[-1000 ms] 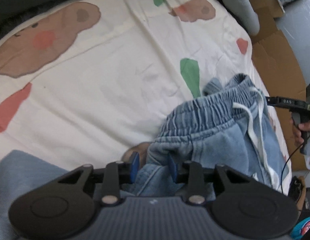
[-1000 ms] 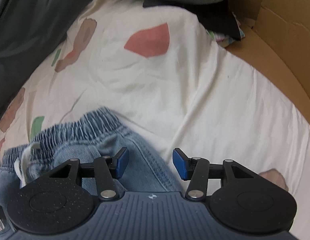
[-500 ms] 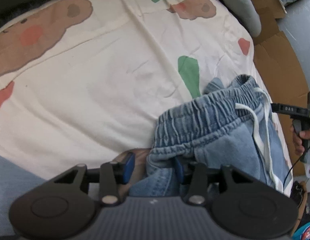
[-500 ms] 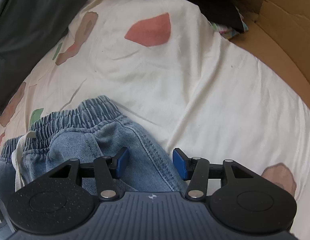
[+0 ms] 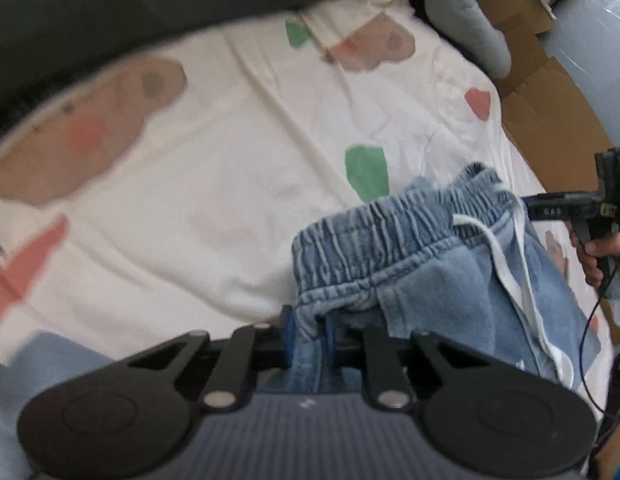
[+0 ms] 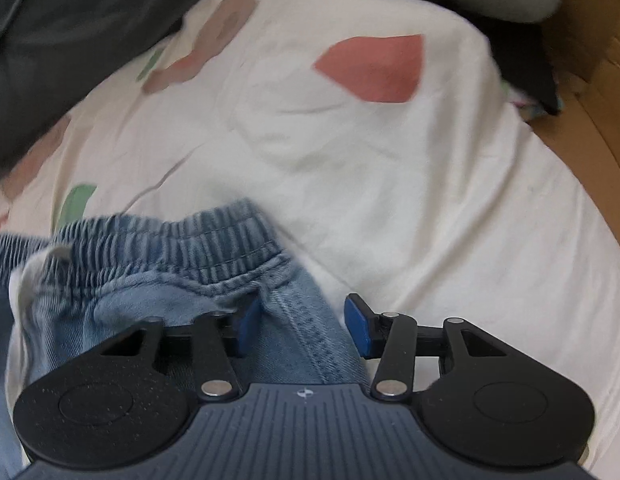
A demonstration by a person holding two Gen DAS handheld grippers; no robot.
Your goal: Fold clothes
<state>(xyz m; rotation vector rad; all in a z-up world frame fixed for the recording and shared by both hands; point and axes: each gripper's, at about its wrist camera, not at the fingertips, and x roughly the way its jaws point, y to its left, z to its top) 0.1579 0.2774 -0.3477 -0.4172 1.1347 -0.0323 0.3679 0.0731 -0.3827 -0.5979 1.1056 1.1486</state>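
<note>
The denim shorts (image 5: 450, 280) lie crumpled on the bed sheet (image 5: 229, 208), at about 4 o'clock in the left wrist view and at 8 o'clock in the right wrist view. Their gathered elastic waistband (image 5: 382, 224) faces the far side of the bed, and a white drawstring (image 5: 506, 264) trails over the pale blue fabric toward 5 o'clock.

The left hand-held gripper (image 5: 307, 334) is closing, and its blue pads already pinch a fold of denim at the waistband's near left corner; the fabric bunches up between them. The right hand-held gripper (image 6: 295, 326) is closing too, with the stitched side seam of the shorts between its jaws, yet a clear gap shows beside the right blue pad (image 6: 356, 326), so it does not press on the cloth. In the left wrist view the right hand-held gripper appears at 3 o'clock, carried by a hand (image 5: 598, 256) with a thin black cable hanging below it.

The cream sheet bears brown, coral and green printed shapes. A dark grey blanket (image 5: 129, 8) lies along 11 o'clock, a grey pillow (image 5: 466, 12) at 1 o'clock, and brown cardboard (image 5: 550, 112) beyond the bed's edge at 2 o'clock.
</note>
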